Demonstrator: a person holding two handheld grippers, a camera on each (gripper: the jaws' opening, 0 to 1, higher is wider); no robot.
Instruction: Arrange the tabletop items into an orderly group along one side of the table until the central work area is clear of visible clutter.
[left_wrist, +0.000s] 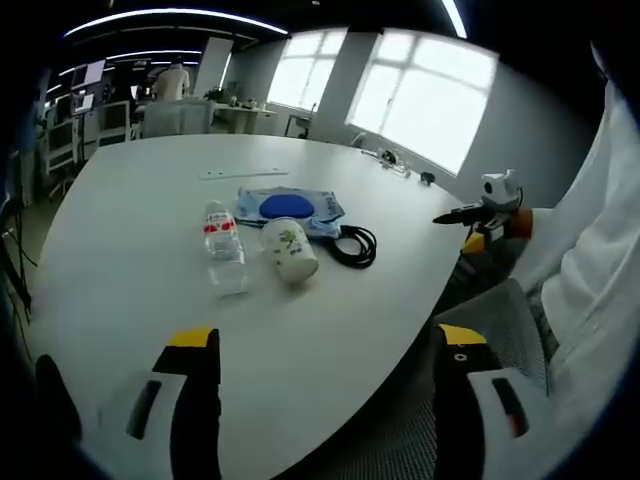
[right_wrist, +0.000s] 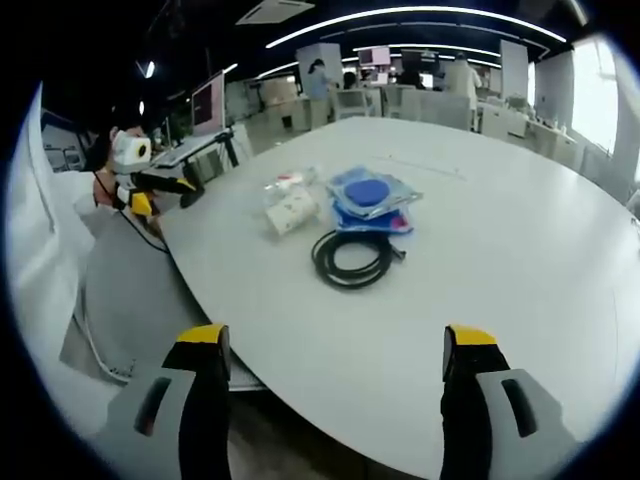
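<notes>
Beside the bottle (left_wrist: 224, 252), a cup (left_wrist: 290, 249) blocks the cable (left_wrist: 352, 246).

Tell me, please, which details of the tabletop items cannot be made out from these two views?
- Water bottle: right gripper view, mostly hidden behind the paper cup.
- Blue packet: left gripper view, print too small and blurred to read.
- Black cable: left gripper view, its far end passes under the packet, so its connection is hidden.

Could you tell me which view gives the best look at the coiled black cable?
The right gripper view: the black cable lies nearest the camera, its whole loop unobstructed on the white table. In the left gripper view the cable sits smaller, behind the paper cup.
</notes>
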